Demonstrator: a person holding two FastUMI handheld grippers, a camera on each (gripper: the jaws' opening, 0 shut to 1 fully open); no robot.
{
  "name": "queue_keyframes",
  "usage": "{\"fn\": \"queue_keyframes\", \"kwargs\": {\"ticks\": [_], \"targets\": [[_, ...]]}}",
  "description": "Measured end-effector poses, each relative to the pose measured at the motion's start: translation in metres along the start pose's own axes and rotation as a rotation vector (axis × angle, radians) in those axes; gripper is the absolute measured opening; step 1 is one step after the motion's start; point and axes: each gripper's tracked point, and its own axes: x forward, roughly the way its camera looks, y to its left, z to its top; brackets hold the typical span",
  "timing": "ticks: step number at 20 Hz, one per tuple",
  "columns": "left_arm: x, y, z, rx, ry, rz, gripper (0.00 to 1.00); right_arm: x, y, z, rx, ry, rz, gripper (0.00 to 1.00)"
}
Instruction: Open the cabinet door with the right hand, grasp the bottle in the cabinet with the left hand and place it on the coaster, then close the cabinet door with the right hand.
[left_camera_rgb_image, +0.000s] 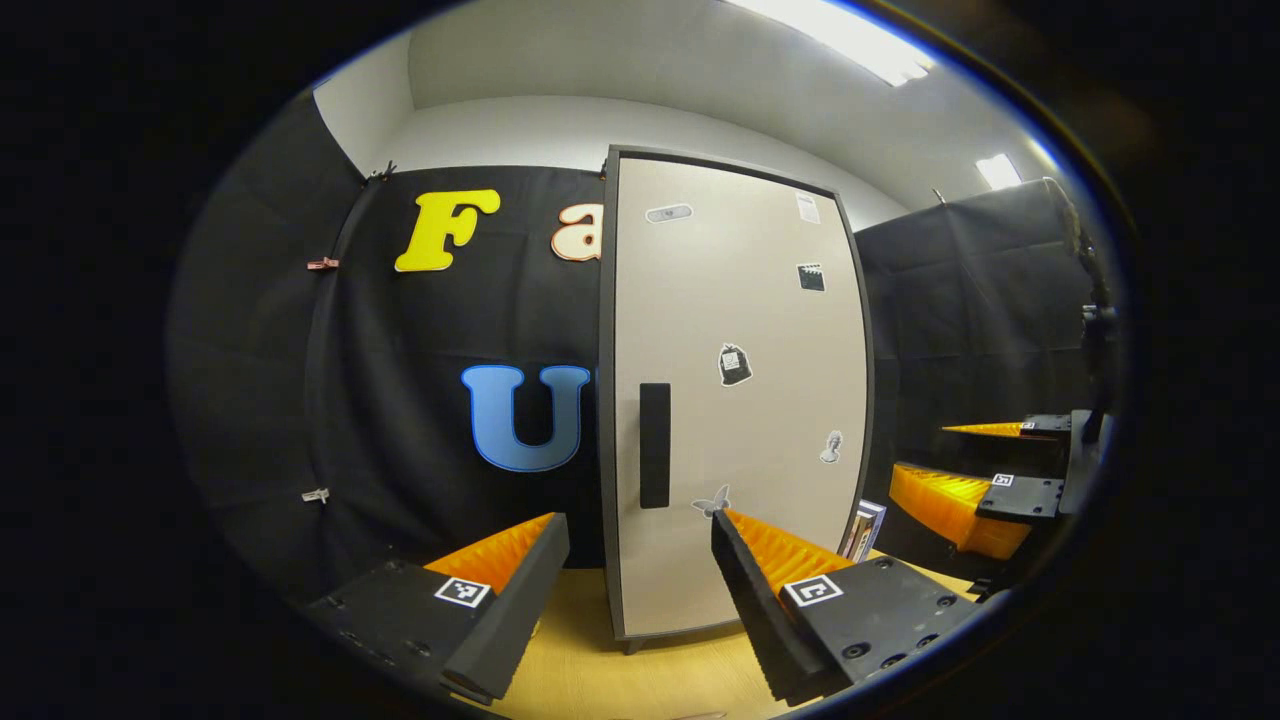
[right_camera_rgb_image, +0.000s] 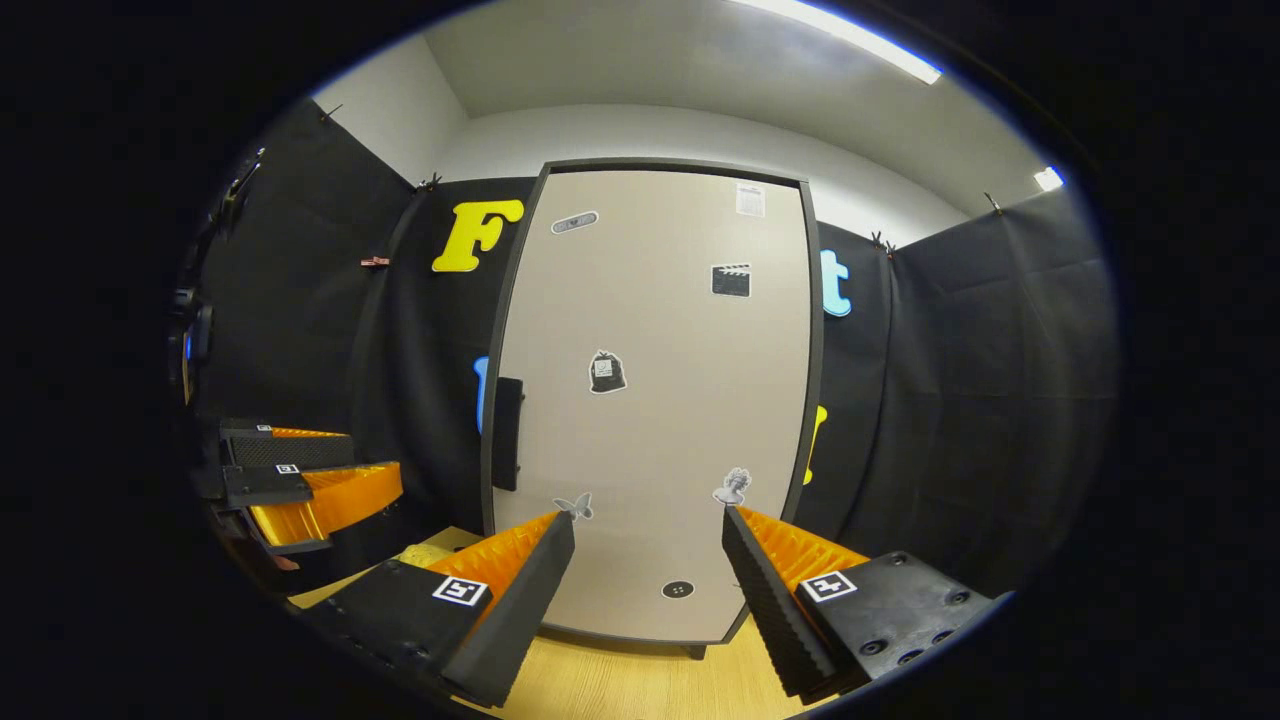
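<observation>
Left gripper (left_camera_rgb_image: 640, 535) sits lowest and nearest in the left gripper view, fingers spread wide apart with nothing between them. Ahead of it, between the fingertips, stands the cabinet door (left_camera_rgb_image: 735, 400), shut flush in its dark frame. A dark upright handle (left_camera_rgb_image: 655, 445) runs along the door's left edge, just above the gap between the fingers. Small stickers dot the door face. The cabinet stands on a wooden table (left_camera_rgb_image: 600, 670). At the cabinet's lower right corner, something like a few books (left_camera_rgb_image: 865, 530) leans upright; too small to be sure.

Right gripper (right_camera_rgb_image: 645, 530) in the right gripper view is likewise wide open and holds nothing. It faces the door (right_camera_rgb_image: 660, 400) squarely, with the handle (right_camera_rgb_image: 507, 433) off to the left of its fingertips, not touched. The table (right_camera_rgb_image: 620, 680) shows below.

Each gripper appears in the other's view at the outer edge, well apart: right gripper (left_camera_rgb_image: 975, 480), left gripper (right_camera_rgb_image: 320, 480), both with fingers apart.

With the door shut, I cannot tell where the bottle is. A pale yellowish object (right_camera_rgb_image: 428, 553) lies on the table left of the cabinet; whether it is the coaster I cannot tell.
</observation>
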Motion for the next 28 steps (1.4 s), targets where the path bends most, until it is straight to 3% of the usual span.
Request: {"fn": "queue_keyframes", "kwargs": {"ticks": [8, 14, 19, 23, 28], "targets": [[-0.003, 0.027, -0.005, -0.003, 0.0, 0.039, 0.91, 0.018, 0.022, 0.007, 0.03, -0.013, 0.043, 0.97], [-0.012, 0.085, -0.017, -0.008, 0.024, 0.145, 0.91, 0.055, 0.087, 0.005, 0.032, -0.013, 0.145, 0.98], [-0.021, 0.127, -0.018, 0.019, 0.007, 0.195, 0.91, 0.103, 0.135, 0.0, 0.057, -0.018, 0.175, 0.98], [-0.022, 0.154, -0.029, 0.019, 0.027, 0.215, 0.91, 0.147, 0.145, -0.003, 0.075, -0.04, 0.094, 0.97], [-0.018, 0.182, -0.039, 0.018, 0.042, 0.23, 0.91, 0.19, 0.148, -0.029, 0.083, 0.028, 0.006, 0.97]]}}
